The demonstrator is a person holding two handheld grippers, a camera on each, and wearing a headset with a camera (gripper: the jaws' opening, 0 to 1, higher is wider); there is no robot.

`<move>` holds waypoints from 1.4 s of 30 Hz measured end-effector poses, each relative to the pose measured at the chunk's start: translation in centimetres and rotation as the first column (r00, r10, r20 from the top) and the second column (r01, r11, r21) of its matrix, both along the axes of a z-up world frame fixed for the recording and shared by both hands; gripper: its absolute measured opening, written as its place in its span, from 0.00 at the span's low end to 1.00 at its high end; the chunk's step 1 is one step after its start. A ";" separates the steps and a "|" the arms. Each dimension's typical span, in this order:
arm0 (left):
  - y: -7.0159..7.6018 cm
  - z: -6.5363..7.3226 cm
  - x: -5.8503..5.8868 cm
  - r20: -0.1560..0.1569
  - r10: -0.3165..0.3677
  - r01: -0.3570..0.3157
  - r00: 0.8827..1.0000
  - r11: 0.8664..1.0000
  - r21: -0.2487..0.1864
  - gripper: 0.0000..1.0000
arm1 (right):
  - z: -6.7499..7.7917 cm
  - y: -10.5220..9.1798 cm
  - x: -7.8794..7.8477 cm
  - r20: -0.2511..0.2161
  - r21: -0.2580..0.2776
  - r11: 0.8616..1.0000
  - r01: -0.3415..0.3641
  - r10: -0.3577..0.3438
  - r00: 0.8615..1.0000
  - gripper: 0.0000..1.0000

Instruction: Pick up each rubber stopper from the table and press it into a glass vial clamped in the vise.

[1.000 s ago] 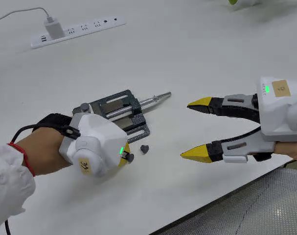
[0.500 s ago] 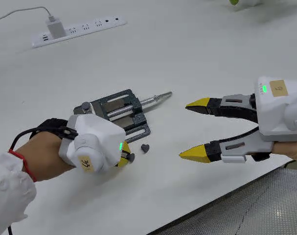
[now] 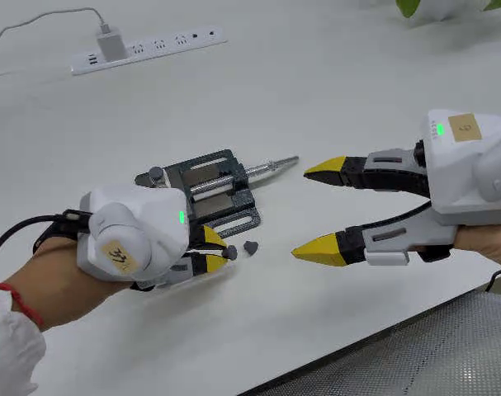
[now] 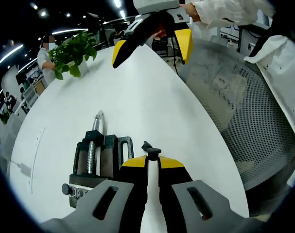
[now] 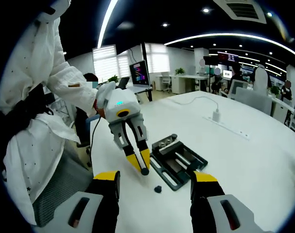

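While the left claw [image 3: 221, 251] stays pinched narrow on a dark rubber stopper [image 3: 230, 252] at its yellow tips, a second stopper [image 3: 251, 246] lies loose on the white surface [image 3: 316, 99] just beside it, near the vise [image 3: 202, 186]. Well apart, the right claw [image 3: 302, 211] hangs wide and empty, as a second ago. The left claw has since rolled, baring its tips.

The left claw [image 3: 220, 251] and right claw [image 3: 308, 209] have white housings, black yellow-tipped jaws and green lights; a white sleeve [image 3: 4, 345] ends beside a red wristband [image 3: 19, 303].
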State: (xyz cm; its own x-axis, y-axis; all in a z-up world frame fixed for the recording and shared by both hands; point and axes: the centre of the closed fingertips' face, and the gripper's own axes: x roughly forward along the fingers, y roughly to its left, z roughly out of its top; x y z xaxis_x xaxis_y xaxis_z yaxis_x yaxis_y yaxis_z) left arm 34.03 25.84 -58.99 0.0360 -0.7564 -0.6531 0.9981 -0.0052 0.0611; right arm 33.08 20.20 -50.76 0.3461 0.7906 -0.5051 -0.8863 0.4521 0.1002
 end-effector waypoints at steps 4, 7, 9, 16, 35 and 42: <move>0.7 2.2 0.2 -0.046 0.112 -0.116 0.993 0.990 -0.085 0.03 | 1.5 1.4 0.3 0.017 0.005 0.999 -0.032 0.032 0.999 0.57; 1.3 3.5 0.0 -0.056 0.156 -0.161 0.986 0.979 -0.122 0.03 | 2.4 2.4 0.4 0.027 -0.001 0.997 -0.072 0.072 0.997 0.55; 1.8 4.4 -0.1 -0.057 0.181 -0.187 0.982 0.973 -0.138 0.03 | 3.1 3.1 0.4 0.036 -0.012 0.995 -0.099 0.100 0.994 0.53; 3.1 7.7 -0.3 -0.096 0.288 -0.303 0.953 0.922 -0.240 0.03 | 4.2 5.2 0.2 0.019 -0.052 0.977 -0.208 0.209 0.978 0.43; 4.9 13.1 -2.8 -0.113 0.391 -0.403 0.913 0.831 -0.384 0.03 | 5.0 10.1 -1.9 -0.044 -0.235 0.809 -0.539 0.545 0.837 0.19; 4.8 13.6 -3.4 -0.109 0.398 -0.407 0.911 0.819 -0.404 0.03 | 5.1 10.7 -2.8 -0.057 -0.243 0.781 -0.575 0.580 0.813 0.13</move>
